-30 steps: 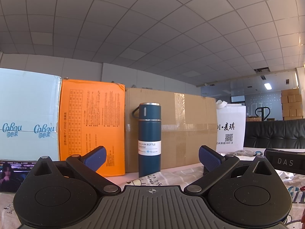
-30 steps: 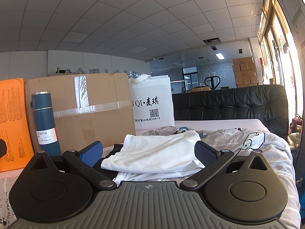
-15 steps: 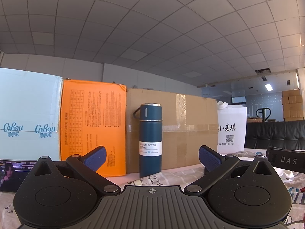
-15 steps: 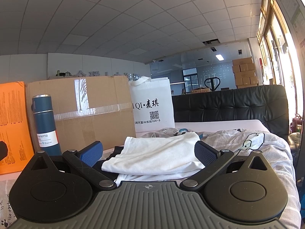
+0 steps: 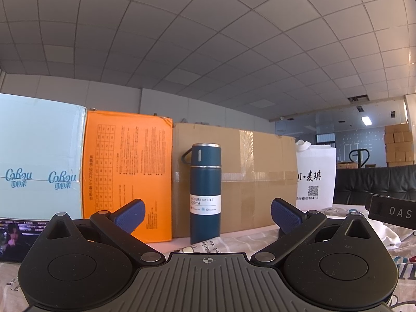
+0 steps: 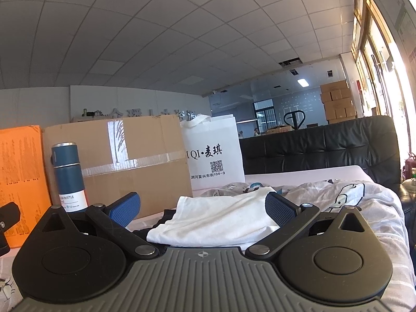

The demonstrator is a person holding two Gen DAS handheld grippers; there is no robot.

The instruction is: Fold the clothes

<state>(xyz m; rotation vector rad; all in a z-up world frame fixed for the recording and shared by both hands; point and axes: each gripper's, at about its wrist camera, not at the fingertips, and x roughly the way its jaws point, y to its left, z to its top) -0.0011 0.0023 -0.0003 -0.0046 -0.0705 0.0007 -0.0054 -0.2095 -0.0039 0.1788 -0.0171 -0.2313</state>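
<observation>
- Right wrist view: printed bedsheet (image 6: 364,208) covers the work surface, rumpled, with cartoon figures at 2 o'clock.
- Brown cardboard box (image 6: 135,161) stands taped at 10 o'clock, behind the bottle; an orange box (image 6: 20,171) is beside it at 9 o'clock.
- White tote bag (image 6: 215,153) upright at 12 o'clock, black lettering and a QR code on its face.
- White garment (image 6: 218,221), folded, lies dead ahead on the sheet, on top of a dark garment (image 6: 166,214) that shows at its left edge.
- Right gripper (image 6: 202,205) spread wide, nothing between its blue pads; the white garment lies beyond them.
- Left wrist view: pale blue box (image 5: 39,156) at 9 o'clock, left of the orange one.
- Blue vacuum bottle (image 5: 205,192) upright at 12 o'clock, in front of the cardboard.
- Left gripper (image 5: 208,212) also spread wide and empty, pointed at the bottle.
</observation>
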